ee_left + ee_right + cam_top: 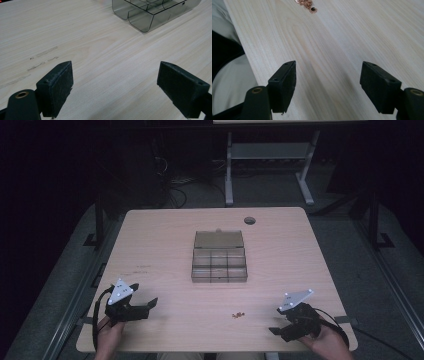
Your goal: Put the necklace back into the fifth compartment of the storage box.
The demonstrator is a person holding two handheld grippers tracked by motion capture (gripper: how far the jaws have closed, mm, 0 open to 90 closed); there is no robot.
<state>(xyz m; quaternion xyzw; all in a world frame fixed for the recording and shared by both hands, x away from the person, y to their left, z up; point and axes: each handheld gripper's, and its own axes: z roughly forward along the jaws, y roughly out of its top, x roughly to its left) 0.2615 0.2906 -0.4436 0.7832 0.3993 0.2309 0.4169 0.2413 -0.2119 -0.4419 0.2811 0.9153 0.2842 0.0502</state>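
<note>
Two hand-held grippers, one per hand, both at the near edge of the worktop [165, 227]. Left hand-held gripper [145, 307] sits at the near left, jaws spread wide, nothing between them, pointing toward the middle of the worktop. Right hand-held gripper [276, 331] sits at the near right, jaws also wide apart and empty, pointing left along the near edge.

One small heap of copper-coloured rings [239, 314] lies on the bare wood between the two hand-held grippers, nearer the right one; individual rings too small to count. In the right gripper view the heap [306, 4] is ahead of the jaws, well apart from them, one ring lying just beside the pile.

One clear smoky plastic compartment box [219, 265] stands mid-worktop, lid [219, 239] open and laid back on the far side. Its compartments look empty from above. In the left gripper view the box corner [147, 15] is ahead and to the right of the jaws, well apart.
</note>
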